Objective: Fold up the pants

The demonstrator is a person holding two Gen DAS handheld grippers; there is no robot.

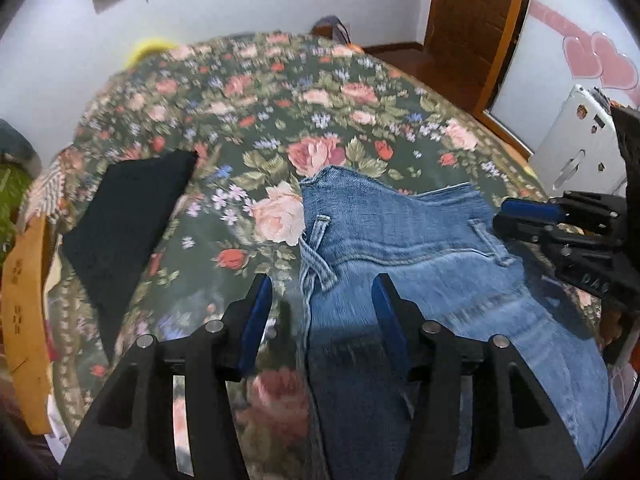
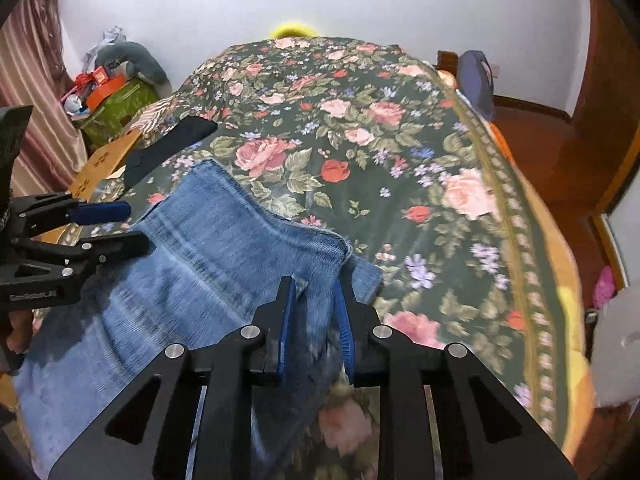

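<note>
The right hand-held gripper (image 2: 314, 298) has its blue pads drawn close with denim between them, near a belt loop at the right end of the waistband; whether the pads fully bite the cloth is blurred, but it reads as a pinch on the jeans (image 2: 224, 248). The left hand-held gripper (image 1: 322, 290) stands spread, its pads straddling the left edge of the waistband by the other belt loop (image 1: 316, 256), with nothing clamped.

The jeans lie on the bed's floral bedspread (image 1: 256, 112), waist toward the far side, legs running back under the cameras. Judging from this, the fold is barely begun: the waist is only now being taken in hand, and the legs are yet to be brought together or doubled over.

The legs and hems are cut off at the bottom of both views, so how flat they lie cannot be told. A dark folded garment (image 1: 128, 216) rests to the left. Motion blur softens the denim near the pads.
</note>
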